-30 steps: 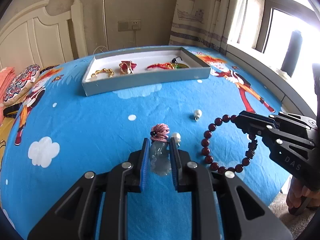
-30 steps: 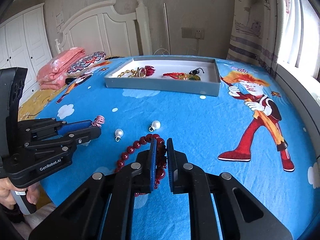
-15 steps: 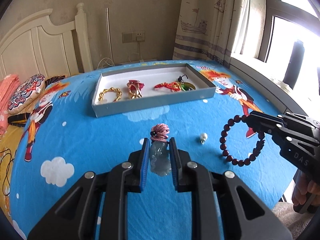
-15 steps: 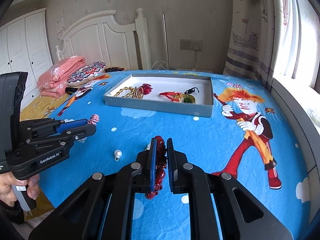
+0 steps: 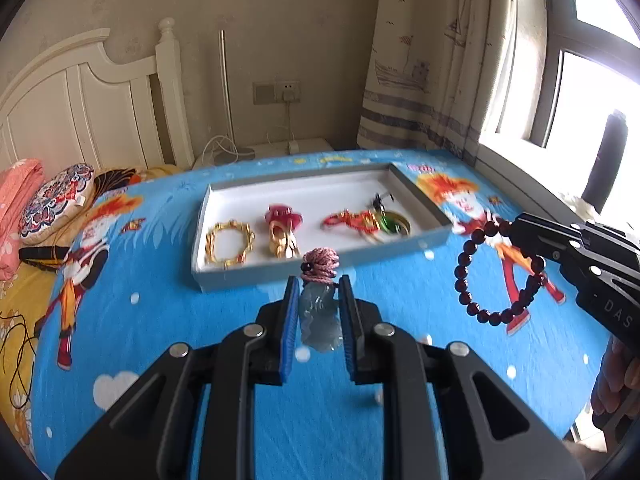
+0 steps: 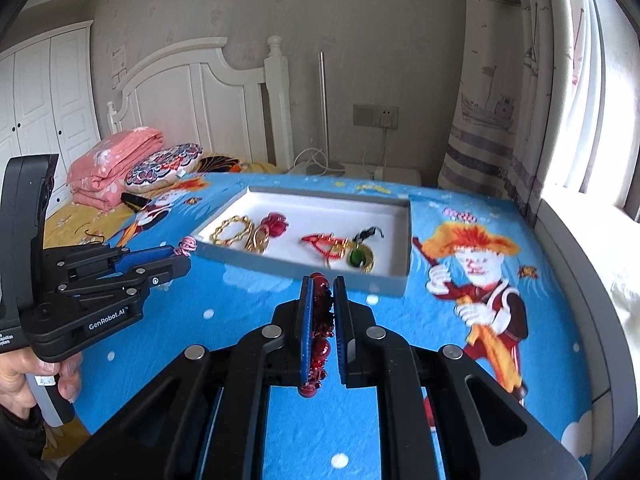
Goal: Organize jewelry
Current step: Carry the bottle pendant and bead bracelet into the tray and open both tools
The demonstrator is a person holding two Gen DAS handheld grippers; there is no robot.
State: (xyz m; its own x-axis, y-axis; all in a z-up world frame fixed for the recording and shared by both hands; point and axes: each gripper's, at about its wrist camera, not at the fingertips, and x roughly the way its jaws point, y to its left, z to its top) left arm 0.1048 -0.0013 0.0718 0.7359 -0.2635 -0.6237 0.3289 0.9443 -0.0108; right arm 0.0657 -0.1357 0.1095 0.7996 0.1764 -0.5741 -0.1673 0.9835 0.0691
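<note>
My left gripper (image 5: 319, 286) is shut on a pale grey-blue pendant (image 5: 320, 316) with a pink cord knot (image 5: 320, 264) above its tips, held over the blue cloth in front of the grey tray (image 5: 320, 260). To the right, my right gripper (image 5: 516, 228) is shut on a dark red bead bracelet (image 5: 496, 276), which hangs as an open ring in the air. In the right wrist view the bracelet (image 6: 320, 320) sits between the pads of my right gripper (image 6: 322, 284), and the left gripper (image 6: 182, 266) is at the left. The tray (image 6: 320, 276) holds a gold bracelet (image 5: 229, 242), a red-and-gold piece (image 5: 282, 232) and a red-and-green piece (image 5: 368, 222).
The blue cartoon-print cloth (image 5: 160, 320) covers the surface. A white headboard (image 5: 80, 100), folded pink bedding (image 6: 112, 168) and a patterned cushion (image 5: 52, 200) lie at the back left. A curtain (image 5: 432, 60) and window sill (image 6: 600, 280) run along the right. A person's hand (image 6: 24, 376) holds the left gripper's handle.
Both grippers have risen and moved toward the tray, each keeping its grip. The bracelet has come off the cloth and hangs free. The two pearl beads have dropped out of view.
</note>
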